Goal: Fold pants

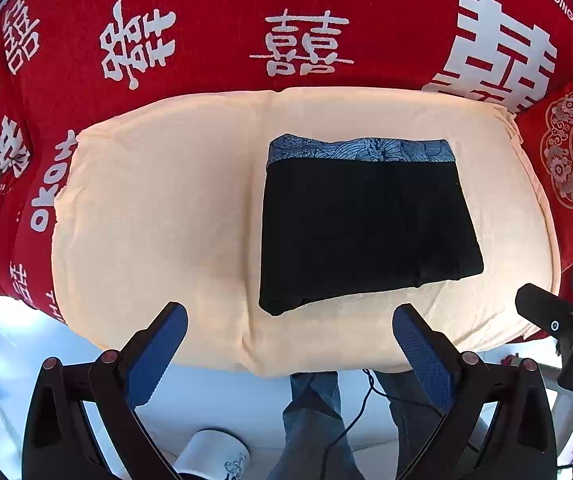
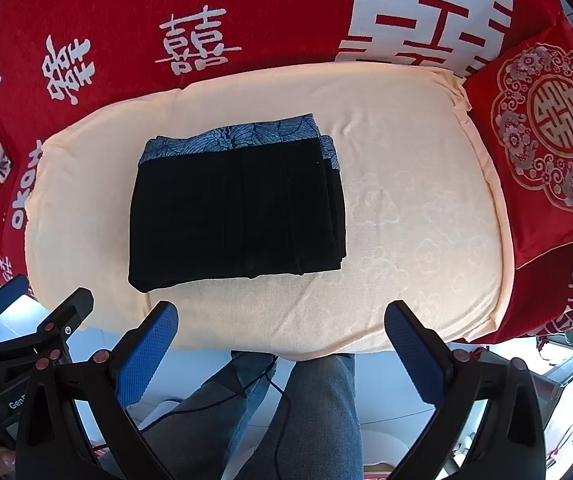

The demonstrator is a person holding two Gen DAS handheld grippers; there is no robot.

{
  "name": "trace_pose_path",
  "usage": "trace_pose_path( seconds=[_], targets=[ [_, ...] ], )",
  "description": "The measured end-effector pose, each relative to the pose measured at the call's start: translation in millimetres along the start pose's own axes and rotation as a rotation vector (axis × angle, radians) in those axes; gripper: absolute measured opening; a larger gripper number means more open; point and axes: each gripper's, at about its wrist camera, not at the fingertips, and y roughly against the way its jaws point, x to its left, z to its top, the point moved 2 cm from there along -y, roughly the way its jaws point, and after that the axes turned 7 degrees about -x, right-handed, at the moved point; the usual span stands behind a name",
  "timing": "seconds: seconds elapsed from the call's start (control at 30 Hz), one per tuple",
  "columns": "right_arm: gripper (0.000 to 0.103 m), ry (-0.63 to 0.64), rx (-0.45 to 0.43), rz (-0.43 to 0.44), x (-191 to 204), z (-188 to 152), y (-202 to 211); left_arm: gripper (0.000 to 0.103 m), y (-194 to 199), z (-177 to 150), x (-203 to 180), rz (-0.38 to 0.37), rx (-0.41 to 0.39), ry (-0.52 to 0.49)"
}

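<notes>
The black pants [image 1: 366, 228] lie folded into a compact rectangle on a cream towel [image 1: 158, 208], with a blue patterned waistband [image 1: 358, 152] along the far edge. They also show in the right wrist view [image 2: 234, 212]. My left gripper [image 1: 290, 312] is open and empty, held above the towel's near edge, just short of the pants. My right gripper [image 2: 282, 312] is open and empty, also at the near edge, to the right of the pants' near corner. The other gripper's body shows at each view's side.
The towel [image 2: 406, 200] covers a surface draped in a red blanket [image 1: 206, 40] with white characters. A red embroidered cushion [image 2: 546, 128] sits at the right. The person's jeans-clad legs [image 2: 318, 408] and a black cable [image 1: 350, 420] are below the near edge.
</notes>
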Motion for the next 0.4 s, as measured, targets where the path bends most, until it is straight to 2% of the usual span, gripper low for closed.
trace_pose_path(
  seconds=[0.4],
  targets=[
    [0.103, 0.001, 0.002, -0.001, 4.4, 0.3, -1.2, 0.103, 0.7, 0.6, -0.2, -0.011, -0.016, 0.004]
  ],
)
